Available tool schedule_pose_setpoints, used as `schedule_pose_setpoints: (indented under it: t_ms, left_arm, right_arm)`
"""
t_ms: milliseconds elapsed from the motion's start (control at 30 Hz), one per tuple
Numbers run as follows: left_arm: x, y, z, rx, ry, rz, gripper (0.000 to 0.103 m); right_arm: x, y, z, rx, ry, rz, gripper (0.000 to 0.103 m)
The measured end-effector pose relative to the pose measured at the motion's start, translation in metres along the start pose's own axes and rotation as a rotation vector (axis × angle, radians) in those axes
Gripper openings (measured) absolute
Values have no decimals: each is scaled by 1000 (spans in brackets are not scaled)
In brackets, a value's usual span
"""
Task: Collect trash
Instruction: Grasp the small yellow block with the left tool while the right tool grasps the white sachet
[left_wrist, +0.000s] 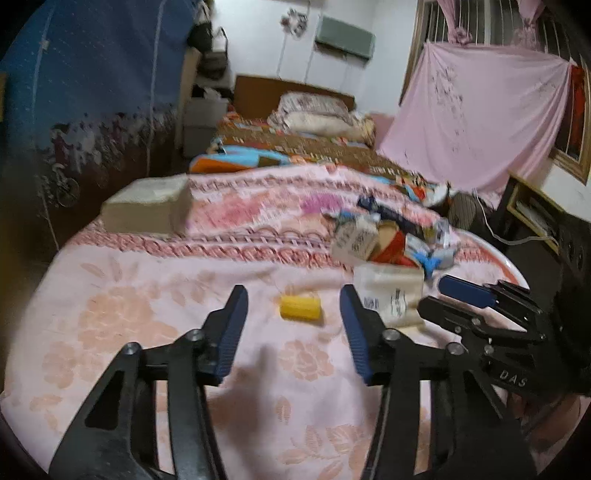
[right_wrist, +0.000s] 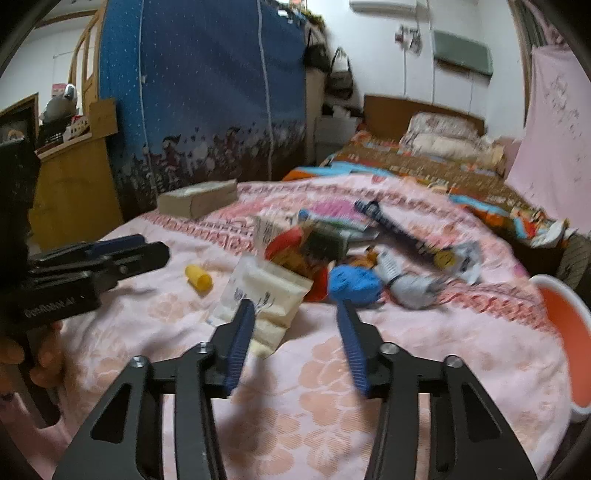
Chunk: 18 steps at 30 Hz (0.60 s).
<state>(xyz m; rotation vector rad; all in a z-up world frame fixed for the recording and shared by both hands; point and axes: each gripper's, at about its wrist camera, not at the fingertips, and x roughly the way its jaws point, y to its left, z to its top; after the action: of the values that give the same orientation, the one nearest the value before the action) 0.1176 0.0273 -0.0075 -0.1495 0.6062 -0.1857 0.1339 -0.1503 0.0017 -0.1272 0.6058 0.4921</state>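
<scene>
1. the bed (left_wrist: 155, 325), under a pink flowered cover, is serving as the work surface, and all the trash is lying on it within reach of both grippers.
2. an orange basin (right_wrist: 569, 332) with a white rim is sitting at the bed's right edge, probably as the bin for the trash.
3. a grey-beige box (left_wrist: 147, 206) is resting far back on the left, well apart from the litter.
4. the trash pile (right_wrist: 354, 254) of wrappers, small cartons and a crumpled blue piece is lying mid-bed, near the basin.
5. a cream packet (right_wrist: 262, 295) is lying at the pile's near edge, just ahead of the right gripper (right_wrist: 295, 314), whose jaws are standing apart around nothing.
6. the left gripper (left_wrist: 293, 302) is hovering with its jaws apart and empty, lined up on the yellow cap.
7. the yellow cap (left_wrist: 300, 309) is lying alone on its side, just beyond the left fingertips, so it looks like that gripper's first pick.
</scene>
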Motion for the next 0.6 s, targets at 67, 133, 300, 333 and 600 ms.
schedule_pose_setpoints:
  t_ms: [67,133,300,333,600]
  left_arm:
    - [6,0,-1,6,33,-5,31]
    - [10,0,-1,7,56,-9,31]
    - [29,3,3,-8,129,-28,30]
    - [33,3,3,-13,148,-27,29]
    - [39,4,4,-13,162,-1,14]
  right_arm:
    - [4,-1,0,6,21,25,35]
    - [8,-1,1,2,40,37,34]
    - [16,-5,3,32,76,83,33]
    - [17,-7,4,42,85,95,34]
    - [22,-4,6,41,111,108,37]
